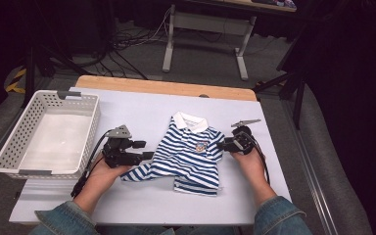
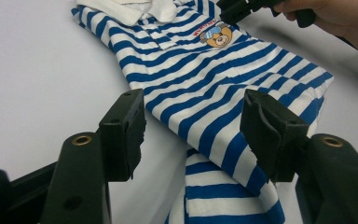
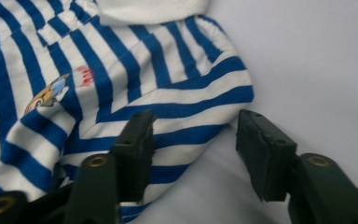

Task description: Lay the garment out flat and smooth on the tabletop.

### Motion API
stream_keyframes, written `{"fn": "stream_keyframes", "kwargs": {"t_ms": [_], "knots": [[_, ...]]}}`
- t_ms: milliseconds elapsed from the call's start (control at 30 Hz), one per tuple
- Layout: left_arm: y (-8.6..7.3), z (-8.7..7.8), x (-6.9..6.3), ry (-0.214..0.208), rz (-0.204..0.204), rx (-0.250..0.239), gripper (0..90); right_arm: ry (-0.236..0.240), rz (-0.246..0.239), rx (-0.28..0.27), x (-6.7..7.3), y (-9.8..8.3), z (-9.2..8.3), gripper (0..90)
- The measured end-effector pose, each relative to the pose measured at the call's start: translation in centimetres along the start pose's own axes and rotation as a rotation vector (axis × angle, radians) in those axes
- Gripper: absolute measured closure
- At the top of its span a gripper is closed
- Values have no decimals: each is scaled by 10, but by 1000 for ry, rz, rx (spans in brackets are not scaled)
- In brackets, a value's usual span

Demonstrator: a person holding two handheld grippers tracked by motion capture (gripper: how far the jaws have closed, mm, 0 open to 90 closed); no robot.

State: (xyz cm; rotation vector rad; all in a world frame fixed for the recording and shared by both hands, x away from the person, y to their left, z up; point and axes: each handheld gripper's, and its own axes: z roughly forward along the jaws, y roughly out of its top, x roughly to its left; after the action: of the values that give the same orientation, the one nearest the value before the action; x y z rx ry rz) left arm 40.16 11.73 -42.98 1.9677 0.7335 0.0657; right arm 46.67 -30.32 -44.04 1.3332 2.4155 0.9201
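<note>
shirt: blue-and-white striped polo shirt [image 1: 190, 154] lies flat near the middle of the surface [image 1: 142, 110], white collar [image 1: 189, 122] pointing away from the person, bear badge [image 1: 201, 146] on the chest
sleeve: the shirt's sleeve on the left gripper's side [image 1: 136, 173] is spread out toward that gripper; a fold of striped cloth lies under the shirt's edge in the left gripper view
left gripper: left gripper [image 1: 148, 155] sits at the shirt's left edge, held low over the surface; its fingers [image 2: 121, 135] stand apart, striped cloth lying between them, pads not pressing on it
right gripper: right gripper [image 1: 220, 146] is at the shirt's right shoulder, near the badge; fingers [image 3: 133, 151] apart, straddling the sleeve edge, one finger over the cloth, the other over bare surface; no clamp visible
hands: person's hands come in from the near edge, denim cuffs showing
basket: white perforated basket [image 1: 10, 142] stands at the left of the surface, well apart from the shirt
beyond: wooden strip [image 1: 166, 88] along the far edge, grey floor with cables past it
</note>
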Motion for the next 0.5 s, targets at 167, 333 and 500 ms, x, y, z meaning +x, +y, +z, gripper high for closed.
{"fn": "stream_keyframes", "kwargs": {"t_ms": [167, 333, 500], "knots": [[0, 0, -1, -3, -3, 3, 413, 13, -41, 13, 6, 2, 1, 839], [0, 0, 0, -2, -7, 2, 414, -32, -69, -27, 1, 10, -6, 888], [-1, 1, -1, -3, -11, 9, 413, -96, -61, -82, -22, 27, -20, 889]]}}
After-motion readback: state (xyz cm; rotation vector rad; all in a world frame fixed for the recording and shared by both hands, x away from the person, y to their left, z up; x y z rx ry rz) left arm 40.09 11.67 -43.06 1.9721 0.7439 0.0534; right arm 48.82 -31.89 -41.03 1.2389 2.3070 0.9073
